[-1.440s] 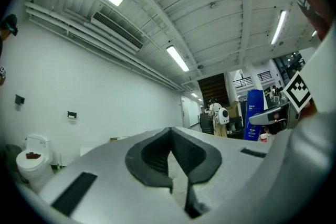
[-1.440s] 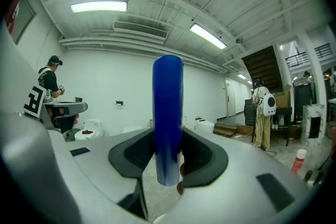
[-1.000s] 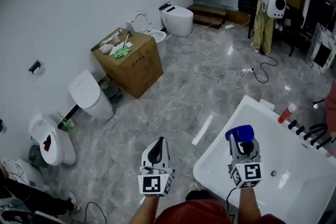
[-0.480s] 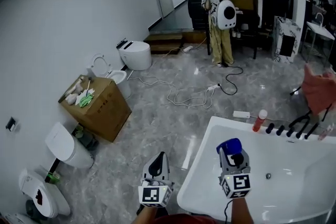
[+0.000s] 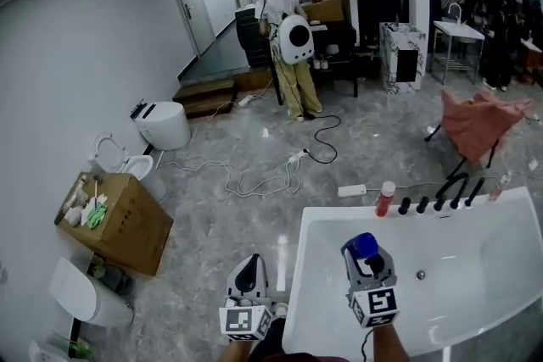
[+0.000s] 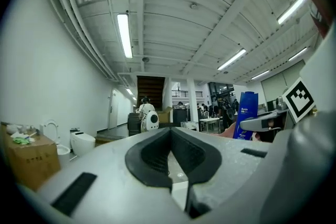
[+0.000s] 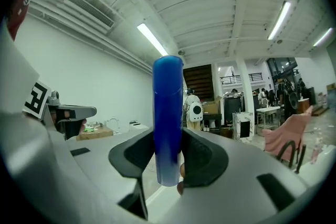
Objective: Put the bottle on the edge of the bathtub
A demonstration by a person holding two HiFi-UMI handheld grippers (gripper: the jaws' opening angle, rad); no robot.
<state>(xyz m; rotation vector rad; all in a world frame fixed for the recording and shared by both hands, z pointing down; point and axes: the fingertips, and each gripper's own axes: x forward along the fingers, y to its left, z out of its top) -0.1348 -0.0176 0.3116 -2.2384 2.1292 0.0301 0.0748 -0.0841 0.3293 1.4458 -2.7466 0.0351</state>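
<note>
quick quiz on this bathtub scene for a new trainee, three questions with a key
1. True or false: the blue bottle already stands on the bathtub rim.
2. What stands on the tub's far rim, beside the black tap fittings? A) red bottle B) soap dish C) sponge
3. Fill in: the ___ gripper holds the blue bottle; the other's jaws are together, with nothing in them.

Key
1. False: it is clamped in the right gripper.
2. A
3. Right; the left gripper holds nothing.
</note>
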